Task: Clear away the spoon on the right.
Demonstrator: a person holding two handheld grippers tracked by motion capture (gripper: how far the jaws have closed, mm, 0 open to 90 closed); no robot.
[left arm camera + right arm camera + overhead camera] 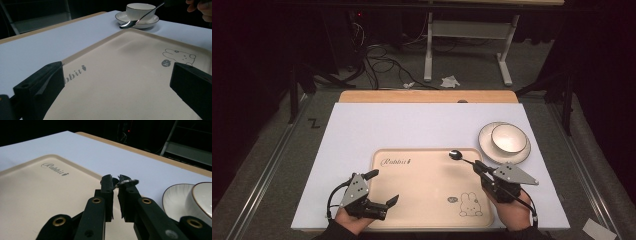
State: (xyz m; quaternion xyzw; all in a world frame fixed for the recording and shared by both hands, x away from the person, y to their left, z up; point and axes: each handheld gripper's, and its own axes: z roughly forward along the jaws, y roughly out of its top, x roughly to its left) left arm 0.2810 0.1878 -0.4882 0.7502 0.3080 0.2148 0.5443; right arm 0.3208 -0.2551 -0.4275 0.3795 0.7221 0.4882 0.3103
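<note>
A beige tray (422, 192) printed with a rabbit lies on the white mat (412, 125). My right gripper (478, 166) is shut on the handle of a metal spoon (455, 154), whose bowl hovers at the tray's far right corner. In the right gripper view the jaws (116, 182) pinch the spoon (128, 182) above the tray (37, 192). My left gripper (383, 187) stands open over the tray's left side, holding nothing. In the left gripper view its jaws (117, 85) straddle the tray (120, 75), and the spoon (135, 22) shows beyond.
A white bowl (509, 137) sits on a saucer (490, 150) just right of the tray's far corner, close to the spoon. The wooden table edge (427, 96) runs behind the mat. Cables and a desk frame lie on the floor beyond.
</note>
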